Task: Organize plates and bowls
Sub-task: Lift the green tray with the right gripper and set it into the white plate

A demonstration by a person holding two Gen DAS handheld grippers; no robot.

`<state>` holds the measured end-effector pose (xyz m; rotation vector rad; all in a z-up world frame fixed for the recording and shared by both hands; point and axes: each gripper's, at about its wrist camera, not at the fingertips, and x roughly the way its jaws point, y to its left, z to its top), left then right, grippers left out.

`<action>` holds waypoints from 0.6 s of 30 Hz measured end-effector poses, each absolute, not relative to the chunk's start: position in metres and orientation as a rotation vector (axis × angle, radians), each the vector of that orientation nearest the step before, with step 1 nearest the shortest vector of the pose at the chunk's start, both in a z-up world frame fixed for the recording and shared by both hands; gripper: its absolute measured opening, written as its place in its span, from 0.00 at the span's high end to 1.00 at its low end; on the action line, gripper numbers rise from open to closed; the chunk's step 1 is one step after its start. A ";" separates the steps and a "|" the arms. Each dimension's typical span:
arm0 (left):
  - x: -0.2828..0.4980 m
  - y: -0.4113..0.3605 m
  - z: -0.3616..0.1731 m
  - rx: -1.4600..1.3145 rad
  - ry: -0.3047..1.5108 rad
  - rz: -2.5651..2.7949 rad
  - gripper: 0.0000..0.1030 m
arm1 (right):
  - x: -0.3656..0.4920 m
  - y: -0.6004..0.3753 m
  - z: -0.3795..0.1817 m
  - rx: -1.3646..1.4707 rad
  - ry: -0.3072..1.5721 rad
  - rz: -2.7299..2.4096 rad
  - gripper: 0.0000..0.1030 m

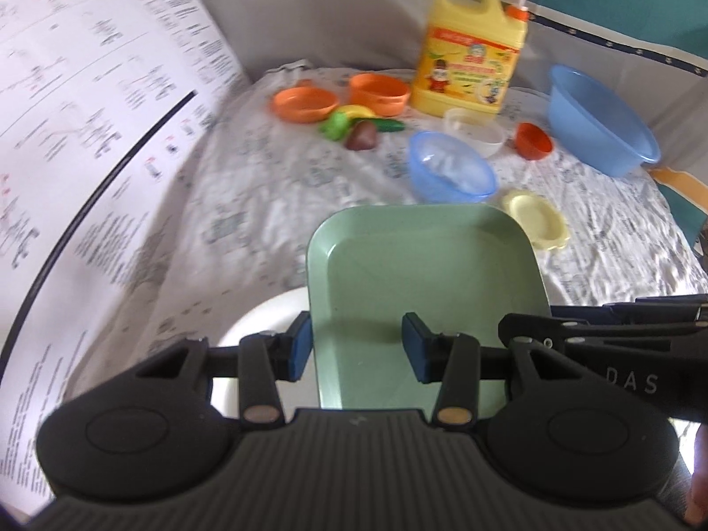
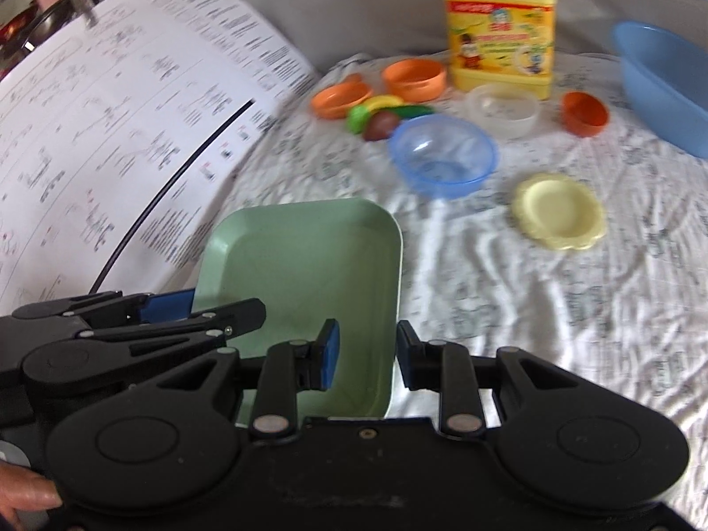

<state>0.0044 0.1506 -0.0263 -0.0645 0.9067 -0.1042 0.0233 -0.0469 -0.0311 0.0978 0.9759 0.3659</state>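
Observation:
A green square plate (image 1: 425,283) sits in front of me, over a white plate (image 1: 261,318) that shows at its left. My left gripper (image 1: 356,347) is open, its jaws astride the green plate's left rim, apart from it. My right gripper (image 2: 367,360) is open, its jaws astride the same plate's (image 2: 309,265) right rim. A clear blue bowl (image 2: 444,152), a pale yellow small plate (image 2: 559,210), a clear white bowl (image 2: 504,110), a small red-orange bowl (image 2: 584,113), an orange bowl (image 2: 413,79) and an orange dish (image 2: 340,99) lie beyond.
A yellow detergent jug (image 2: 500,31) stands at the back. A large blue basin (image 2: 663,75) is at the right. Toy fruits and vegetables (image 2: 380,117) lie by the orange dishes. A printed poster (image 2: 110,132) rises along the left. The cloth is wrinkled.

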 end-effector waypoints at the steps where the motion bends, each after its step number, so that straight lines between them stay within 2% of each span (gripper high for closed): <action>1: 0.003 0.156 -0.028 -0.067 0.910 -0.097 0.58 | 0.023 -0.040 -0.033 0.094 0.986 0.375 0.73; 18: -0.004 0.195 -0.066 -0.080 1.001 -0.070 0.58 | 0.022 0.004 -0.066 0.064 1.139 0.425 0.73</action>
